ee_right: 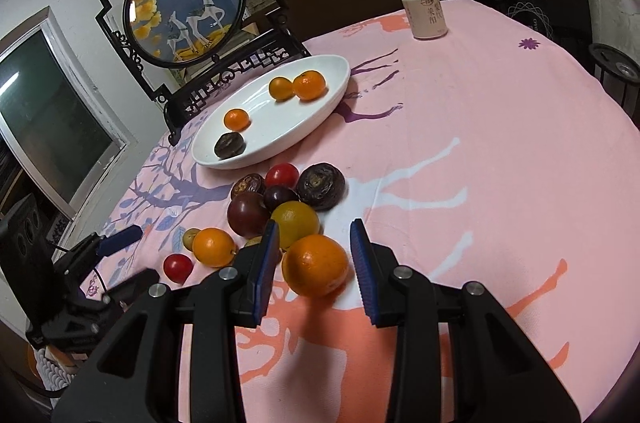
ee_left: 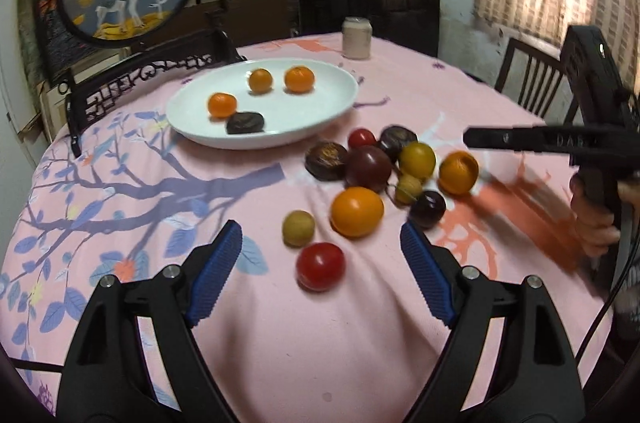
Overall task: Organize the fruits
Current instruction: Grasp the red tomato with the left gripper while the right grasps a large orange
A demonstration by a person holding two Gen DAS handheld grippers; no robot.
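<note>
- Fruits (ee_left: 372, 179) lie clustered mid-surface; four already sit in the white plate (ee_left: 344, 103) toward the far-left edge.
- Right gripper (ee_right: 316, 251) fingers straddle an orange (ee_right: 315, 265), seemingly not yet pinching; closing comes next.
- Left gripper (ee_left: 320, 243) fingers are spread, empty, near a red tomato (ee_left: 320, 266).
- The can (ee_right: 424, 12) bears unreadable characters.

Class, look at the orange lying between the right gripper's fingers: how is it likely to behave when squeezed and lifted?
The orange is round and lies on soft cloth, so a nudge would probably roll it. Its skin looks smooth, so it may slip. The right gripper stands around it without visibly touching.
</note>
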